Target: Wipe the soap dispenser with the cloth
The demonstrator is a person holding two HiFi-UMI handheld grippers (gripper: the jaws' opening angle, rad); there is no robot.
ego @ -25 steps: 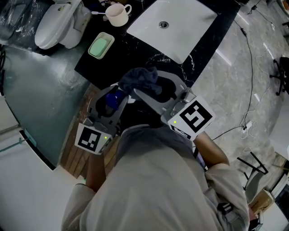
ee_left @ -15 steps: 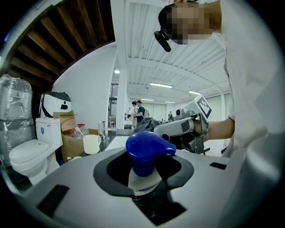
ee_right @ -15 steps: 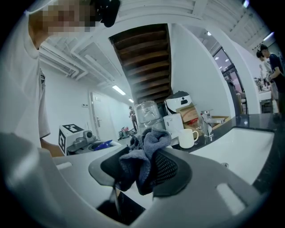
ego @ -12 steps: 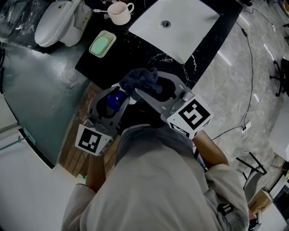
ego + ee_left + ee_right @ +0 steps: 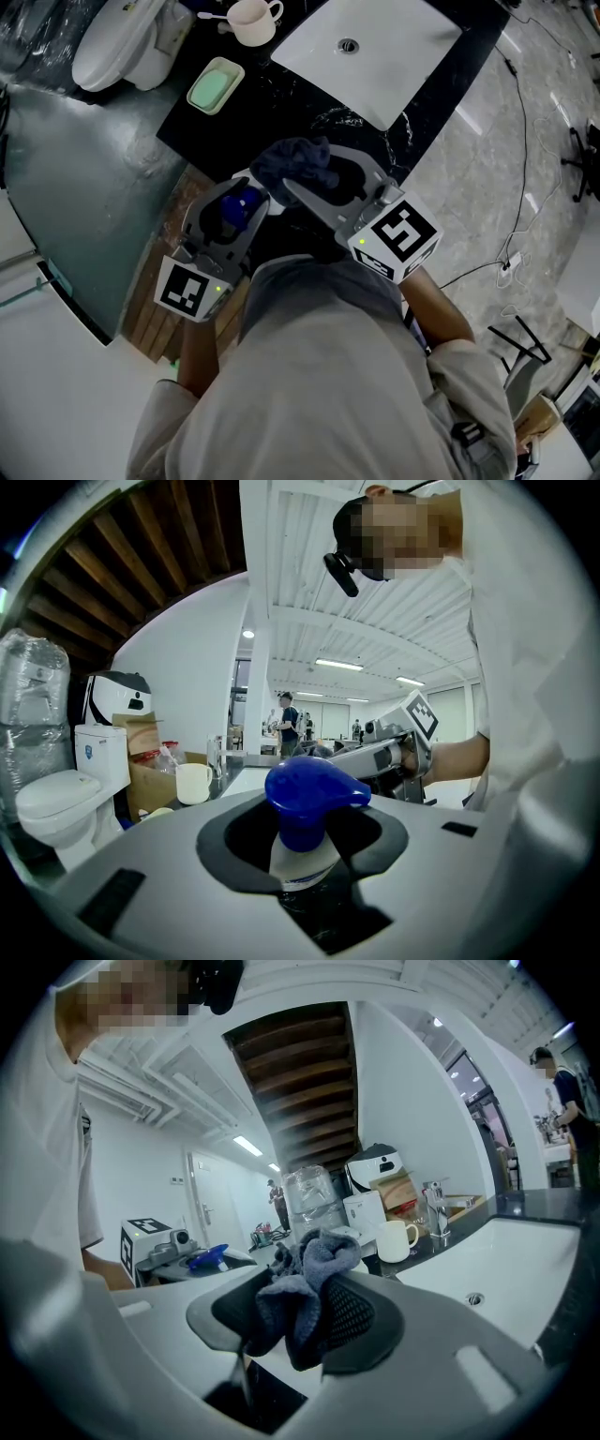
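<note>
Within grip of left tool (image 5: 228, 216), blue-capped soap dispenser (image 5: 305, 799); clamped in right tool (image 5: 306, 183), grey cloth (image 5: 305, 1288)

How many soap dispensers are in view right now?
1: the white soap dispenser with a blue pump head, clamped in the left hand-held gripper. The person's body could hide others.

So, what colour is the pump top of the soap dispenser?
The soap dispenser has a bright blue pump top; the left gripper view shows it best.
</note>
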